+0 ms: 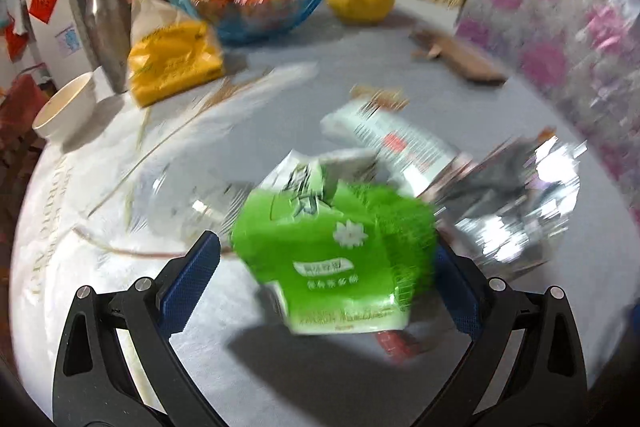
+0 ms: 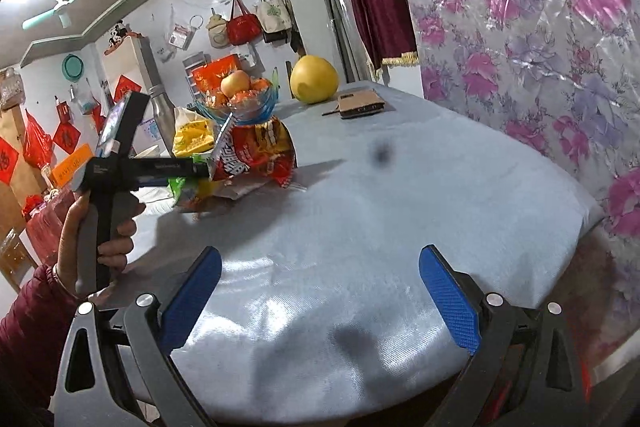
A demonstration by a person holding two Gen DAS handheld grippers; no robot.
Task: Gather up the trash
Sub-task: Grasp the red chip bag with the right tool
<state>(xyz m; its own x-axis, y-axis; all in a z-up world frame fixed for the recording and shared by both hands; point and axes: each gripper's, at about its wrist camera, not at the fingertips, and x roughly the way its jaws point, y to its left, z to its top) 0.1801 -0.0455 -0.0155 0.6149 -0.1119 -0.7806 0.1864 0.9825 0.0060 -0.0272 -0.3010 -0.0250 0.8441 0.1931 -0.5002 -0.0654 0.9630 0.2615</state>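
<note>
A crumpled green wrapper lies in the trash pile on the desk, between the spread fingers of the left hand-held gripper, which grips nothing yet; closing squarely on its middle should catch it, while the right hand-held gripper hangs open and empty

the near half of the pale blue tablecloth lies bare, open ground for a gripper to pass. the far left is crowded: a crumpled green wrapper, a silver foil bag, a white box, a yellow packet, a blue glass fruit bowl and a steel flask. the floral plastic-covered wall closes the right side.
</note>
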